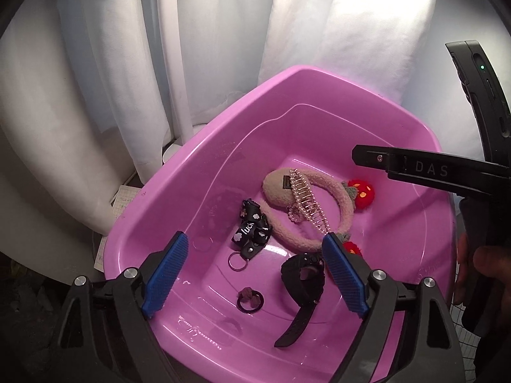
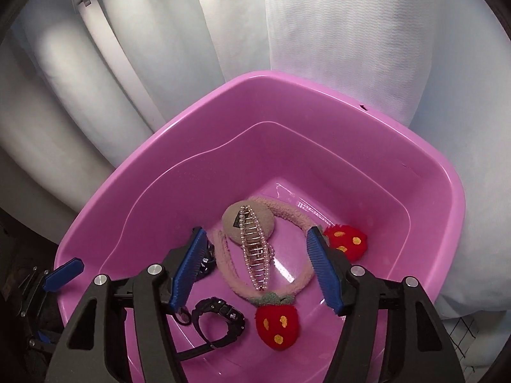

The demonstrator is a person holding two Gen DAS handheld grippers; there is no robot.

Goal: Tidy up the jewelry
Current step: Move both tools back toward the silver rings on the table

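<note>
White curtains (image 1: 105, 95) hanging all round behind the pink tub (image 1: 204, 166). Inside, left to right: black lanyard strap (image 1: 252, 233), black hair tie (image 1: 249, 300), black watch (image 1: 301, 282), fuzzy headband (image 2: 230, 271) with red strawberries (image 2: 277, 322). Pearl hair clip (image 2: 255, 249) lying across the headband, long axis pointing away and slightly left. Left gripper (image 1: 255, 271) and right gripper (image 2: 255, 268) hovering over the tub, fingers spread wide, holding nothing.

Home setting, white curtains (image 1: 105, 95) behind, pink plastic basin (image 1: 204, 166) of hair accessories

In the basin (image 2: 179, 146), the hair clip (image 2: 257, 252) lies on the headband (image 2: 297, 284), the watch (image 2: 220, 316) nearer.
</note>
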